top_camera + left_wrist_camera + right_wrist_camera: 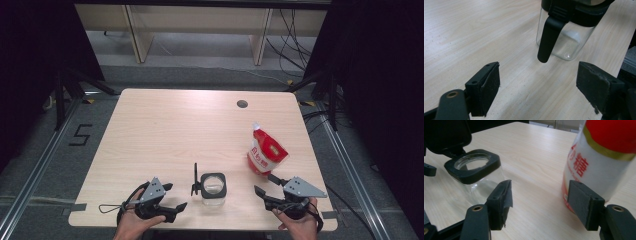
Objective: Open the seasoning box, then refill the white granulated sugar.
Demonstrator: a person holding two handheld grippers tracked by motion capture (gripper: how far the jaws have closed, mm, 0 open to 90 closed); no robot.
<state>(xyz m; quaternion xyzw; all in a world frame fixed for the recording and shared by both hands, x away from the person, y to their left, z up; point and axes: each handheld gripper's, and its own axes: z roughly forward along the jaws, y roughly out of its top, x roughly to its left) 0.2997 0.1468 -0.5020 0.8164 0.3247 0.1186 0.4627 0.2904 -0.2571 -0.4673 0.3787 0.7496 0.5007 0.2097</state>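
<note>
A clear square jar (213, 186) with a black rim stands near the table's front edge, its black lid flipped open to its left. The jar (565, 37) rises just ahead of my left gripper (537, 86), whose jaws stand wide apart and empty. A red and white standing pouch (266, 151) with a spout sits right of the jar. My right gripper (266, 185) is open at the front right, just before the pouch (599, 157), with the jar (475, 173) off to its left. The left gripper (175, 196) rests at the front left.
The light wood table (165, 130) has a round cable hole (242, 104) near its far edge. Bare tabletop stretches behind the jar and to the left. A person's hands hold both grippers at the front edge. Dark stands and cables flank the table.
</note>
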